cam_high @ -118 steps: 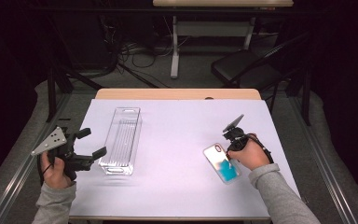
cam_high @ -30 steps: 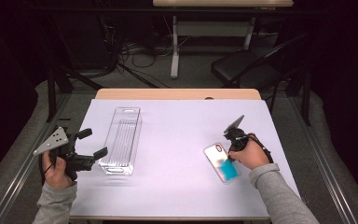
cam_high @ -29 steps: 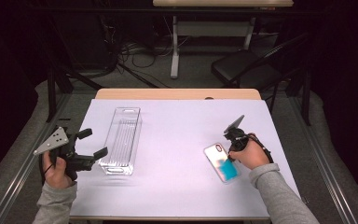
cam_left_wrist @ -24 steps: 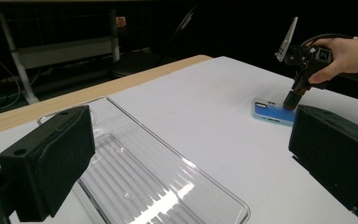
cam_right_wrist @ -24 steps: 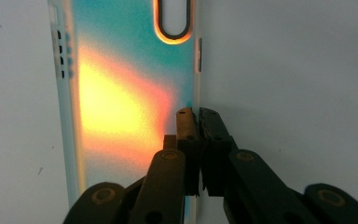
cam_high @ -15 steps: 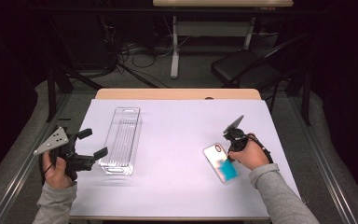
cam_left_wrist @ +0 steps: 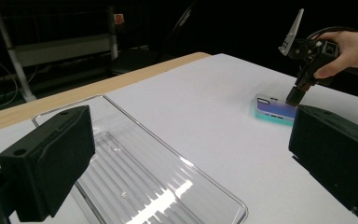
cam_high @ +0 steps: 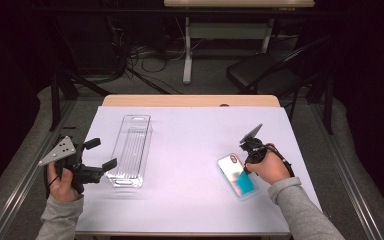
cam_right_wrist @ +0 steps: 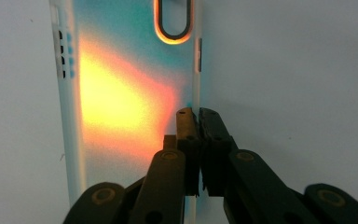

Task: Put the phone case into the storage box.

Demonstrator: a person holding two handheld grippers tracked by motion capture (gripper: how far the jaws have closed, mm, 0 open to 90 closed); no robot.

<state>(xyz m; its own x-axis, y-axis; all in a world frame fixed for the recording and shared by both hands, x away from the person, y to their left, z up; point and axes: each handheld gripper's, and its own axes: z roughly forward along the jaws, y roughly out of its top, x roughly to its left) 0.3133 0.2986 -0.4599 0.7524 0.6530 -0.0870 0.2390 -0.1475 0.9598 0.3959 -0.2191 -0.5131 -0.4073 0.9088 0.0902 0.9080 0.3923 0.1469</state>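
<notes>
**A:** A dark workroom, cables and a folding chair (cam_high: pixel 265 75) beyond a white-topped table (cam_high: pixel 190 145) lit from above. What is the right gripper (cam_right_wrist: pixel 197 114) doing?

**B:** Its jaws are pressed together on the long side wall of a phone case (cam_right_wrist: pixel 121 93), one pad inside the wall, the other outside. In the high view the right gripper (cam_high: pixel 248 151) points down at the case (cam_high: pixel 236 175), which lies flat on the table's right half, near the front edge, iridescent blue and orange with its camera cutout facing away from the person.

**A:** And the other hand?

**B:** The left gripper (cam_high: pixel 100 154) is held at the table's left edge, its jaws spread wide with nothing between them. In its own view the black pads (cam_left_wrist: pixel 51 158) frame a clear plastic tray (cam_left_wrist: pixel 144 182) just ahead.

**A:** Where is that tray in relation to the case?

**B:** The tray (cam_high: pixel 130 150) sits on the left half, lengthwise, well apart from the case. The left gripper view also catches the right gripper (cam_left_wrist: pixel 292 98) touching the case (cam_left_wrist: pixel 275 109).
</notes>
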